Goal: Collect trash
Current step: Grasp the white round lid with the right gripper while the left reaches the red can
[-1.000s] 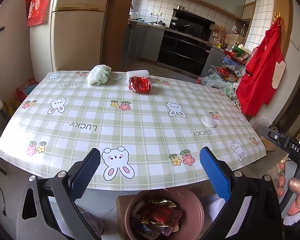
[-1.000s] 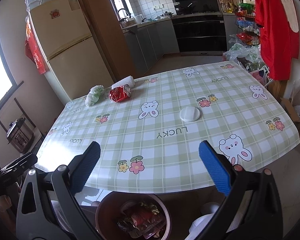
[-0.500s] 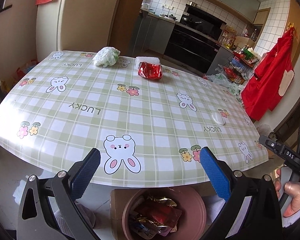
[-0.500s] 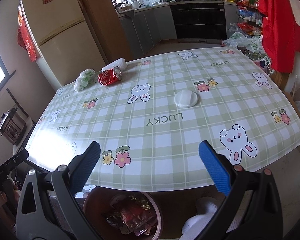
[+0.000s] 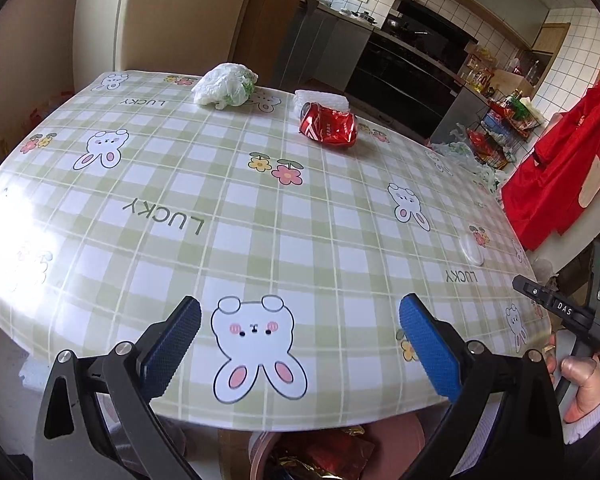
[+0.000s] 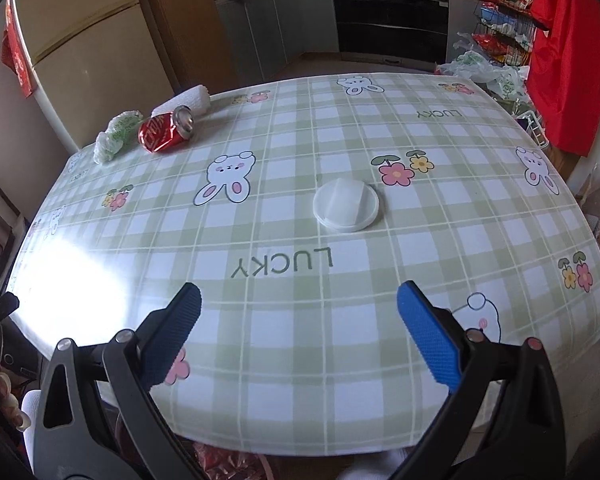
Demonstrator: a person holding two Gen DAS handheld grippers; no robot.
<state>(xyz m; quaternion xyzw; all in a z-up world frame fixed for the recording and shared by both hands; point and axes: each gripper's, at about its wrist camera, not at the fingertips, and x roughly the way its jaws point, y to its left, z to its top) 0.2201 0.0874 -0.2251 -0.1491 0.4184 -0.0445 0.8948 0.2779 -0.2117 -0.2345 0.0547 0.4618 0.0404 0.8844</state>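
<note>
Trash lies scattered on the table [image 5: 220, 184] in our left wrist view: a crushed red can [image 5: 329, 125] sits at upper centre of the frame, touching a white foam piece [image 5: 320, 97] just behind it; a crumpled white and green bag [image 5: 225, 85] lies to its left, apart from it; a flat white lid [image 5: 472, 245] shows small at the right edge of the cloth; our left gripper [image 5: 300, 342] hangs over the near table edge, fingers spread wide and holding nothing; a bin [image 5: 320, 456] with red and gold wrappers peeks out at the bottom centre, below the table edge; a hand [image 5: 584, 384] grips the other tool at lower right.

In our right wrist view, the lid [image 6: 346, 205] lies at the frame's centre; the can [image 6: 165, 134], bag [image 6: 116, 134] and foam [image 6: 186, 102] cluster at upper left; our right gripper [image 6: 299, 332] is wide apart too, empty, above the near table edge.
</note>
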